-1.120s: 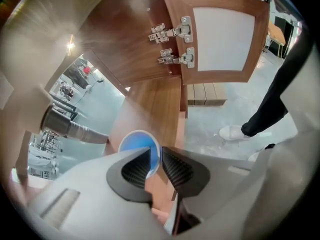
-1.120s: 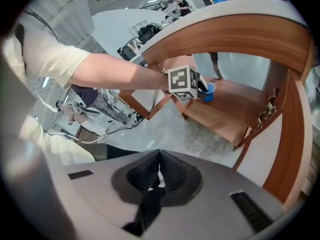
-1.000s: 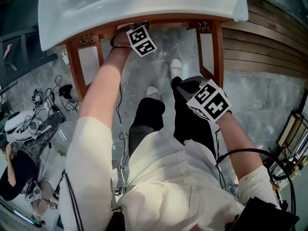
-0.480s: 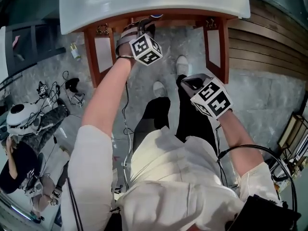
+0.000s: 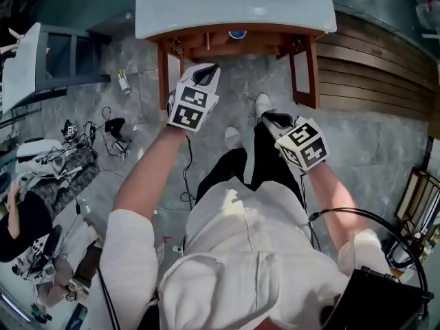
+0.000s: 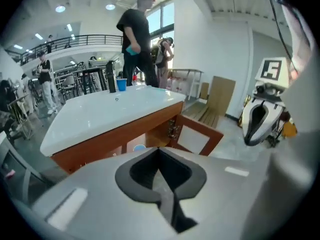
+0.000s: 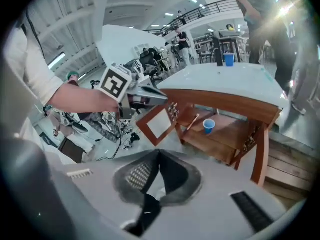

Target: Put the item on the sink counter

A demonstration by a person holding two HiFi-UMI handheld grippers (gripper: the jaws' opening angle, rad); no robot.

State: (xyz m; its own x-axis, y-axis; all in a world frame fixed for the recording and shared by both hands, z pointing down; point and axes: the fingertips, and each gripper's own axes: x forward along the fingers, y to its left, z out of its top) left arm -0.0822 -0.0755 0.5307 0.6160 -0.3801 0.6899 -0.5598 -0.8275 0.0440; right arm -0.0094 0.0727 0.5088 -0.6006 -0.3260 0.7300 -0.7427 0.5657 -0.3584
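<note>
**Blue plastic cup (image 7: 209,126) on the brown wooden cabinet shelf (image 7: 227,139)**

Left tool (image 6: 159,153): jaws pressed together on nothing. The cup stands under the white sink tabletop (image 5: 206,5); what it holds cannot be made out. Right tool (image 7: 157,154): jaws together, empty.

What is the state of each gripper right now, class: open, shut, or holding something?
Left gripper: shut, jaws together, nothing between them.
Right gripper: shut, jaws together, nothing between them.
</note>
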